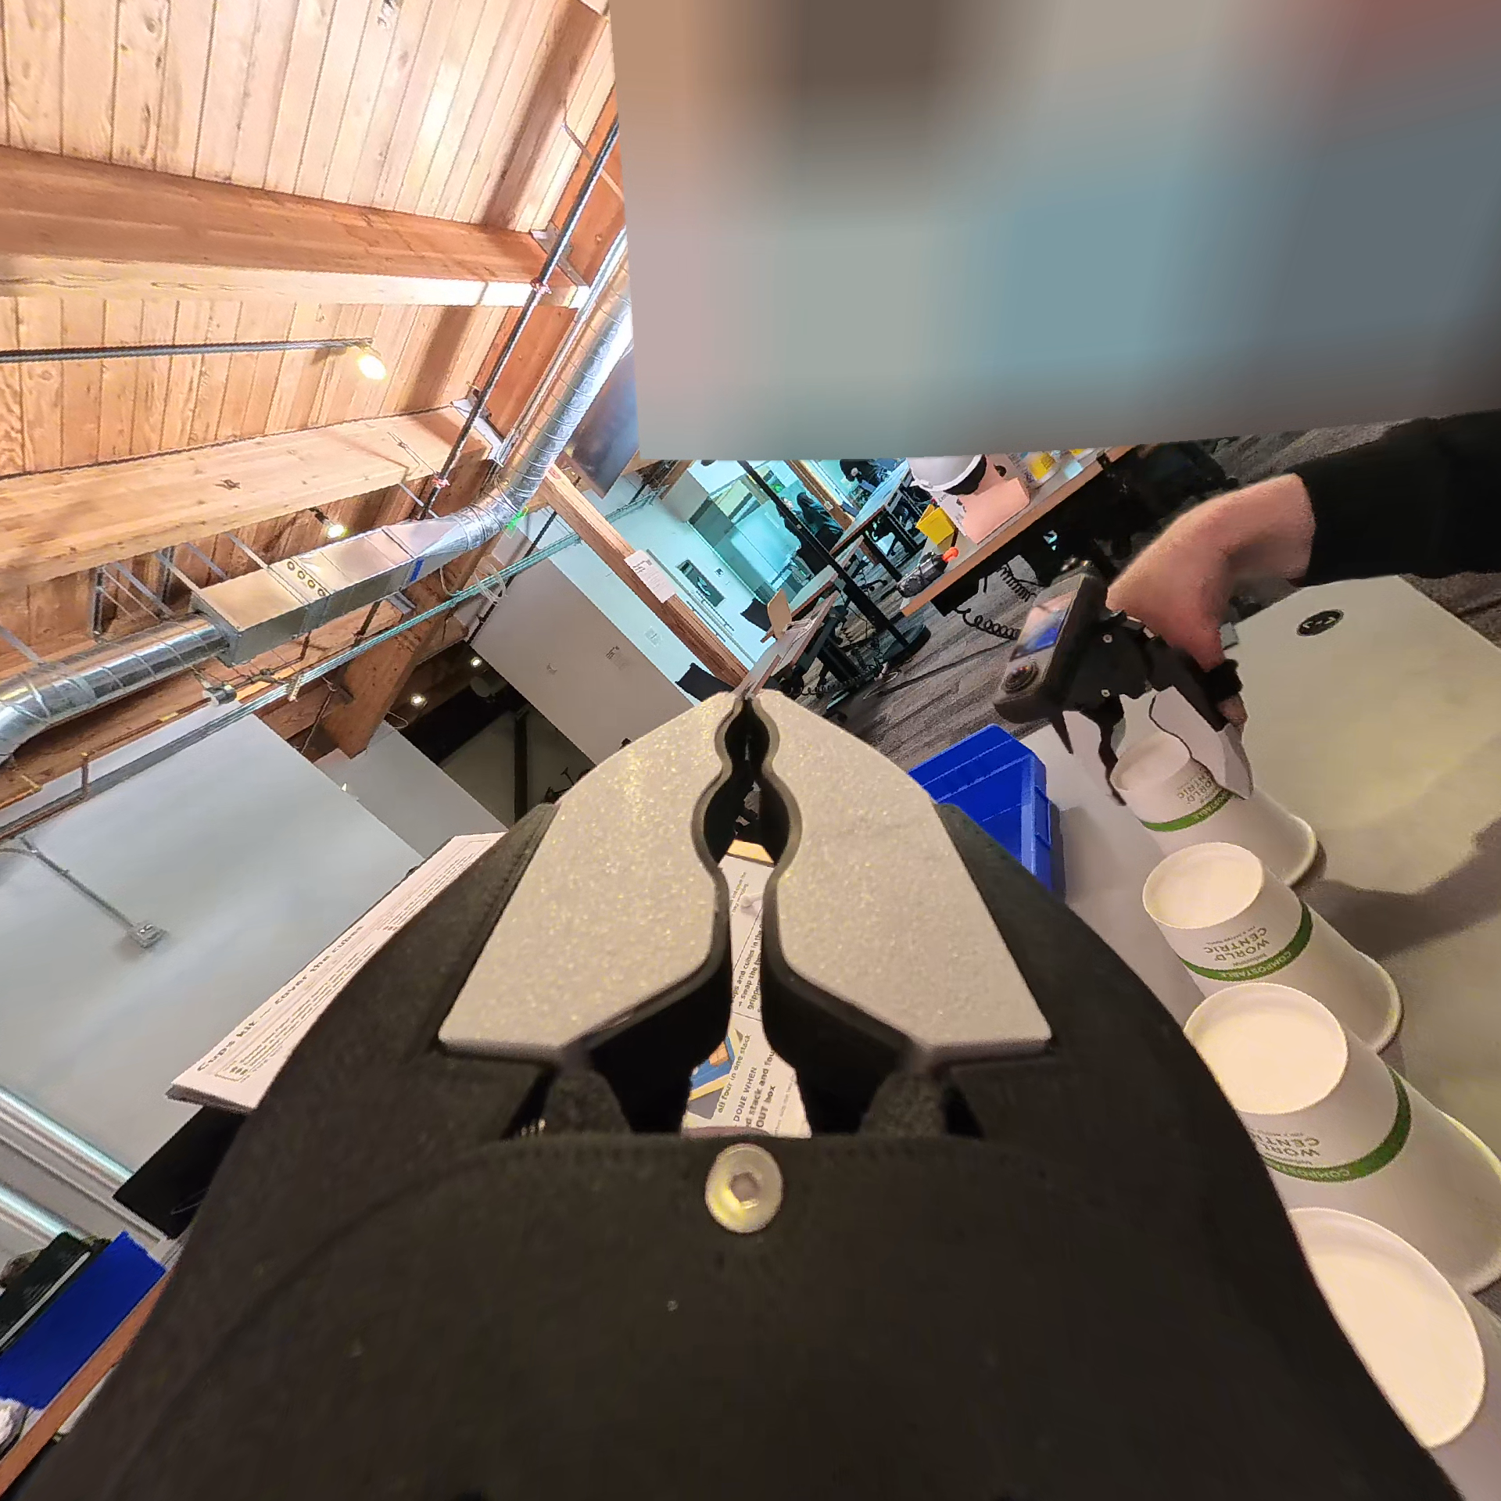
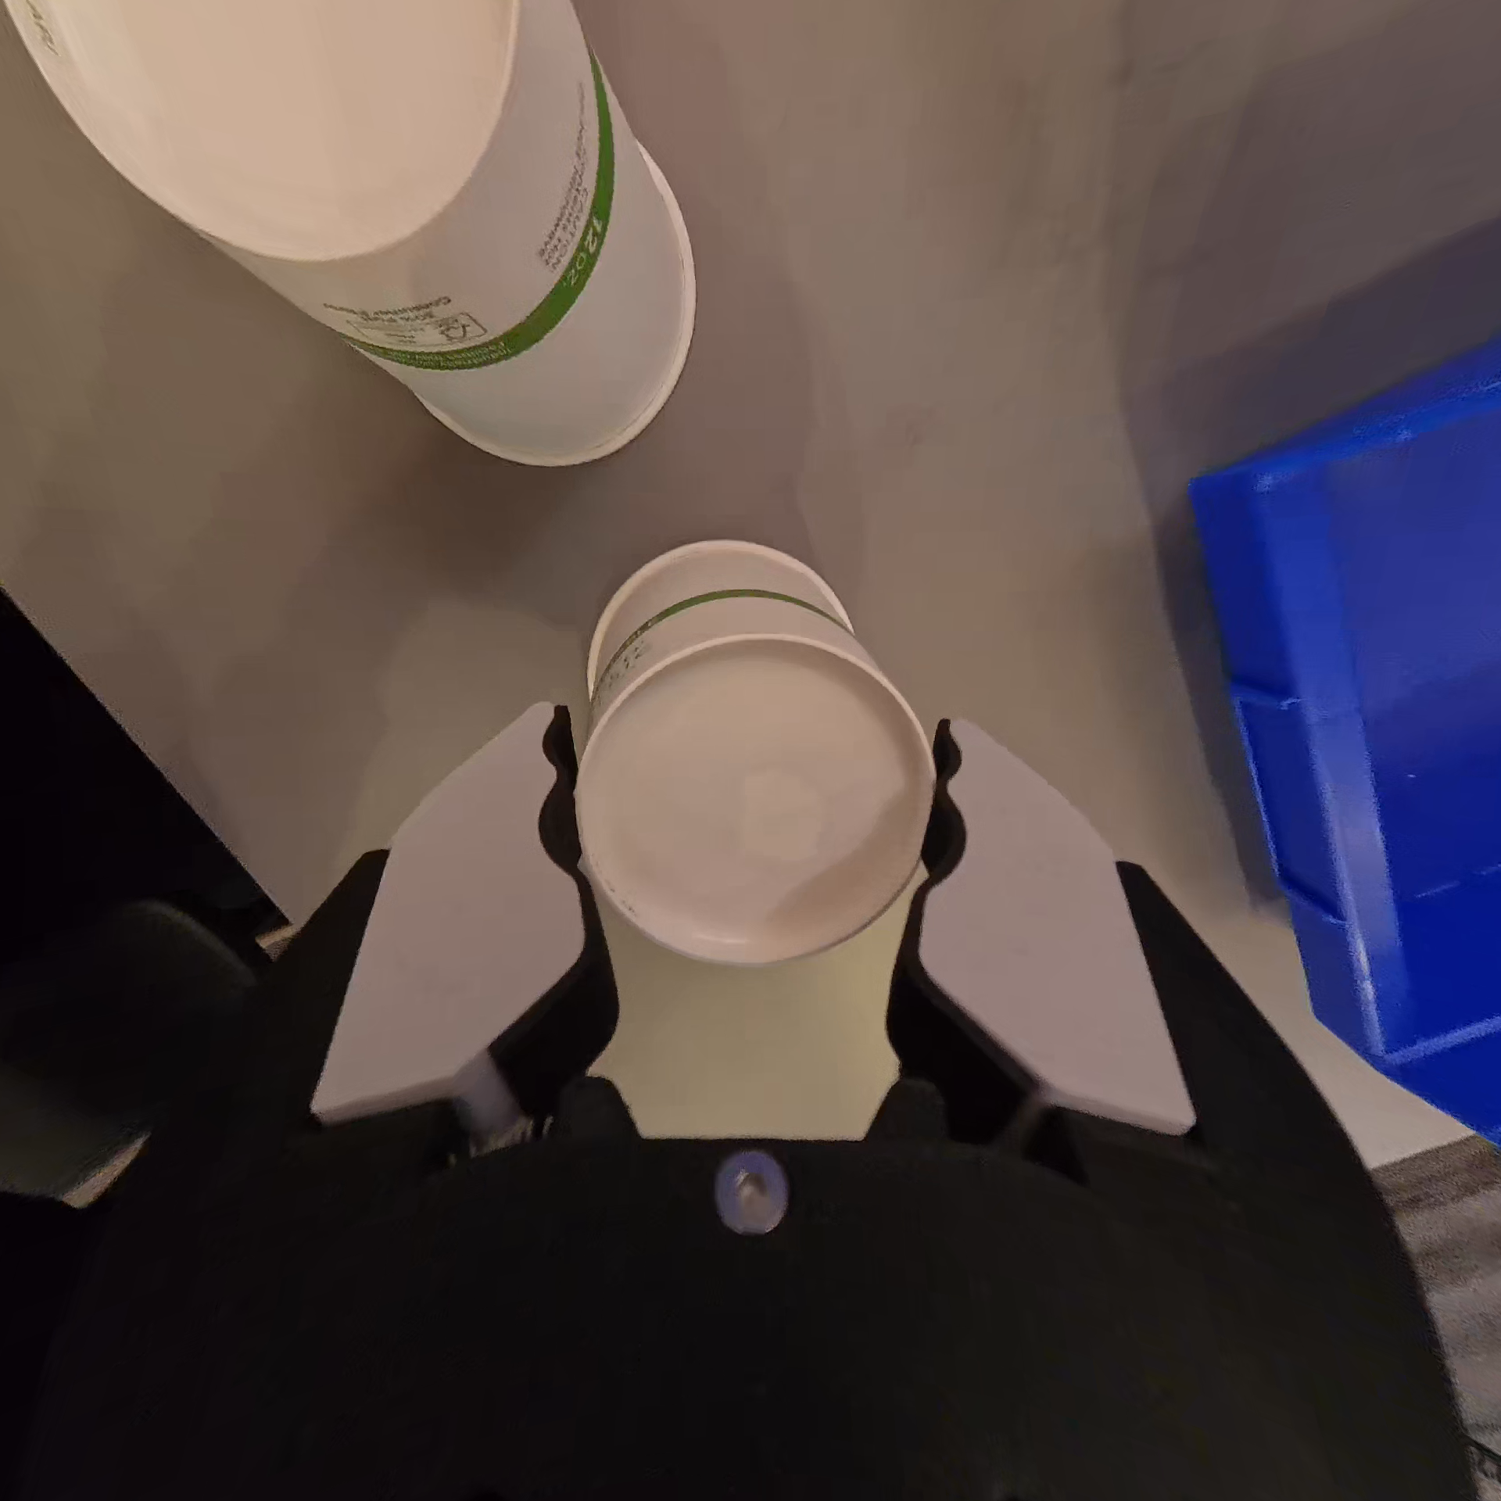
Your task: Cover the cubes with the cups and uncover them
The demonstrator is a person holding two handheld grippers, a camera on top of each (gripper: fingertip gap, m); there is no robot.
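Right gripper (image 2: 751, 800) straddles upturned white paper cup with green band (image 2: 751, 804) on grey table (image 2: 934, 325); contact unclear. Second cup (image 2: 455, 244) at 11 o'clock. Left gripper (image 1: 743, 719) closed, empty. Cubes unseen. Squeeze lightly, lift straight.

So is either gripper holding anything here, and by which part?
The right gripper grips an upside-down paper cup by its sides near the base; the left gripper is shut, empty.

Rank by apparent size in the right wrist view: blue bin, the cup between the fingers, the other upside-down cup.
1. Other upside-down cup, cropped at the edge.
2. Blue bin, also cropped, so its rank against the first is unsure.
3. Cup between the fingers.
The two cups are likely the same size; nearness skews them.
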